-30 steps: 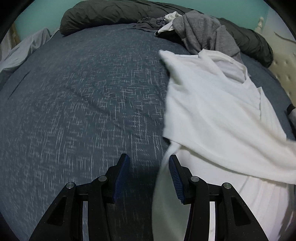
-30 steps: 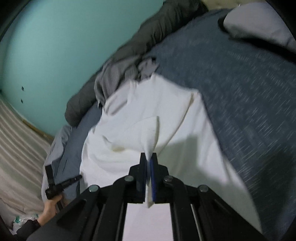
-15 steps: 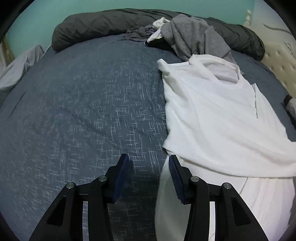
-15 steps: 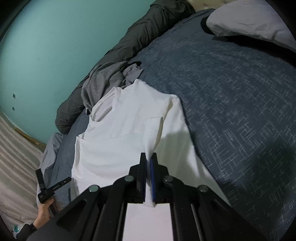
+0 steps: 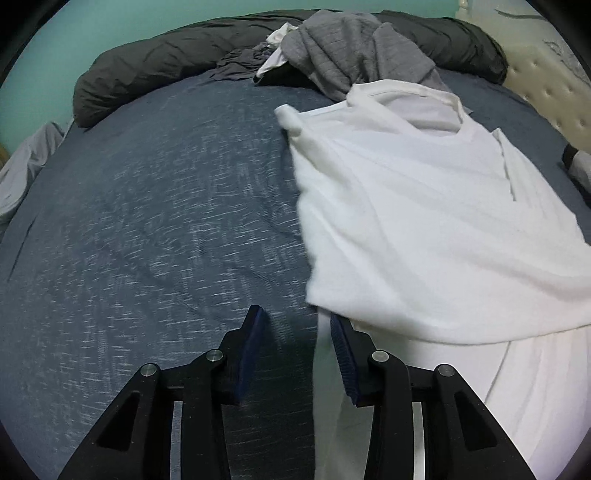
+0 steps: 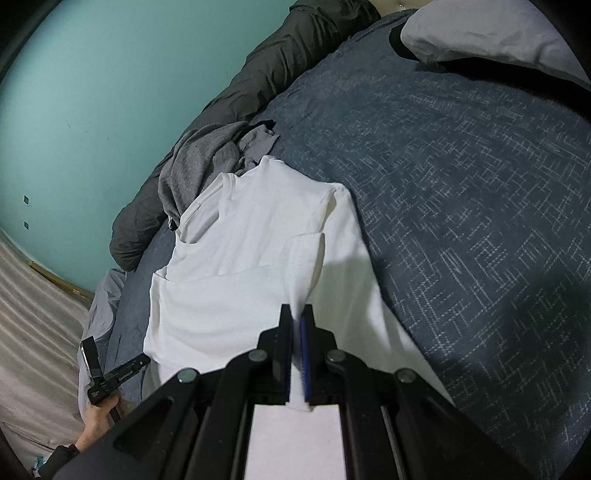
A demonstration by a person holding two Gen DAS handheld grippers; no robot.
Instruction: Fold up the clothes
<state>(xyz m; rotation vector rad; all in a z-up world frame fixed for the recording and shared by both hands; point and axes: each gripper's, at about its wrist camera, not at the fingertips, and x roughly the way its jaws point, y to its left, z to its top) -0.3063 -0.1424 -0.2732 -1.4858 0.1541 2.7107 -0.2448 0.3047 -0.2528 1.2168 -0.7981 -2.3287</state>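
A white shirt [image 5: 424, 221] lies spread on the blue bed [image 5: 147, 221], collar toward the far side, with one side folded over its middle. My left gripper [image 5: 297, 328] is open at the shirt's near left edge, and a strip of white cloth hangs between its fingers close to the right pad [image 5: 341, 350]. In the right wrist view the shirt [image 6: 240, 266] stretches away from me. My right gripper [image 6: 297, 321] is shut on a pinched fold of it, low over the cloth. A hand [image 6: 98, 417] grips the other tool at the lower left.
A heap of grey clothes [image 5: 351, 48] sits just beyond the collar, against a long dark rolled duvet [image 5: 166, 62]. A pale pillow [image 6: 480, 33] lies at the far right corner. A tufted headboard [image 5: 546, 99] and a teal wall [image 6: 92, 92] border the bed.
The right gripper has come down with its pinched fold, and the raised cloth now lies flatter over the shirt. The left gripper stays open and has shifted slightly along the shirt's edge.
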